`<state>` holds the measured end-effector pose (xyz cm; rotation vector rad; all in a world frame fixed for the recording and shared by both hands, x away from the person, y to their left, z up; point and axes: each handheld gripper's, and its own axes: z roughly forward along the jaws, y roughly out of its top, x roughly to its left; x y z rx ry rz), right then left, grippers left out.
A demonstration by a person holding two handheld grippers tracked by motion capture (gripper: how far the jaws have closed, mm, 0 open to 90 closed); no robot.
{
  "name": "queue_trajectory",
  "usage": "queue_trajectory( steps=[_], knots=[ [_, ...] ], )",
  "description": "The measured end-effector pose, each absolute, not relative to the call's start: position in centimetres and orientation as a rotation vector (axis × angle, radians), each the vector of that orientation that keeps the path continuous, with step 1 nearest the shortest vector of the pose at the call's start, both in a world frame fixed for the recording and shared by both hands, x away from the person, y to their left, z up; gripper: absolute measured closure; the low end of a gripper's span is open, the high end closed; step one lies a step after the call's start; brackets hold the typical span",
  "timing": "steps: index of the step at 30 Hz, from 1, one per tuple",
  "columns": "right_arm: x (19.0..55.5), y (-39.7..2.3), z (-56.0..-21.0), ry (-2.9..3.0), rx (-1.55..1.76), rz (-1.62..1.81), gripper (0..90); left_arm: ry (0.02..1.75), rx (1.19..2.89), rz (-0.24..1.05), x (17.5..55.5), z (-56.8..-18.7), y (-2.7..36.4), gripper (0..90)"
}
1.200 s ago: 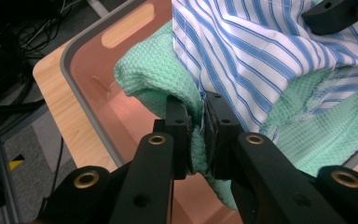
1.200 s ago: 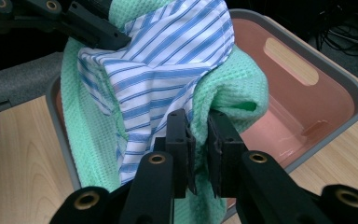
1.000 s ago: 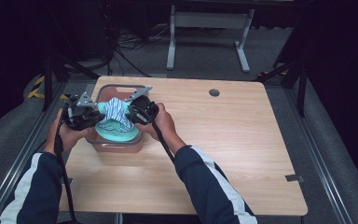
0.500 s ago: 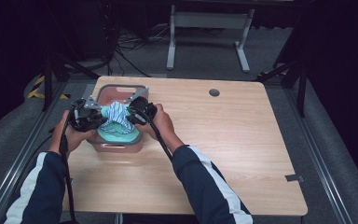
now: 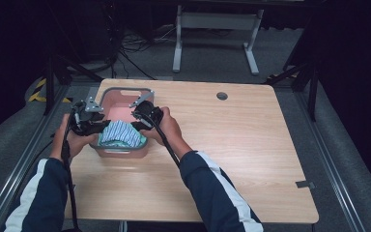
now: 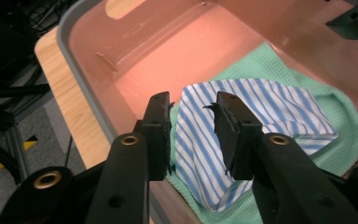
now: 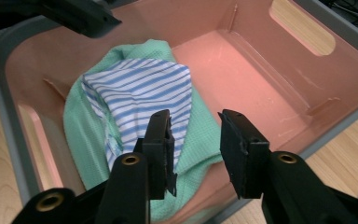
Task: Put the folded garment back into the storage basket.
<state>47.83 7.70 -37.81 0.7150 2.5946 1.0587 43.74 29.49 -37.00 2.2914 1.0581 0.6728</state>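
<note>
Pink bin (image 5: 125,112) at counter (image 5: 232,159) 10 o'clock; striped cloth (image 5: 121,134) atop green towel (image 6: 340,116) inside, near end. Left gripper (image 6: 193,122) and right gripper (image 7: 196,140) jaws apart over cloth, gripping nothing.

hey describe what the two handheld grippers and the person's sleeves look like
Both the left gripper and the right gripper are black, each with two flat, blocky fingers on arms fixed by brass-coloured rivets. A grey three-cornered plate sits on top of each, and a black cable trails back from each. The sleeves are dark navy with a white stripe down the arm.
</note>
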Motion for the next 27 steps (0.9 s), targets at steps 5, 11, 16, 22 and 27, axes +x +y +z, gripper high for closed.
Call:
queue_trajectory(
  steps=[5,11,16,22,27],
  knots=[
    [47.8,7.1,-37.7,2.579,0.727,1.055,57.2,1.043,2.29,0.689,43.1,-36.7,29.2,59.3],
    [47.2,5.8,-36.9,2.554,0.707,1.047,51.0,0.995,2.259,0.701,41.8,-36.0,28.2,53.6],
    [46.8,4.8,-36.2,2.536,0.687,1.037,46.8,0.948,2.248,0.698,40.8,-35.6,27.4,49.9],
    [45.9,3.1,-35.3,2.511,0.665,0.994,39.1,0.895,2.234,0.695,39.3,-35.4,25.8,40.9],
    [45.3,1.5,-34.6,2.497,0.646,0.989,36.7,0.875,2.207,0.699,38.4,-34.8,24.8,31.7]
  ],
)
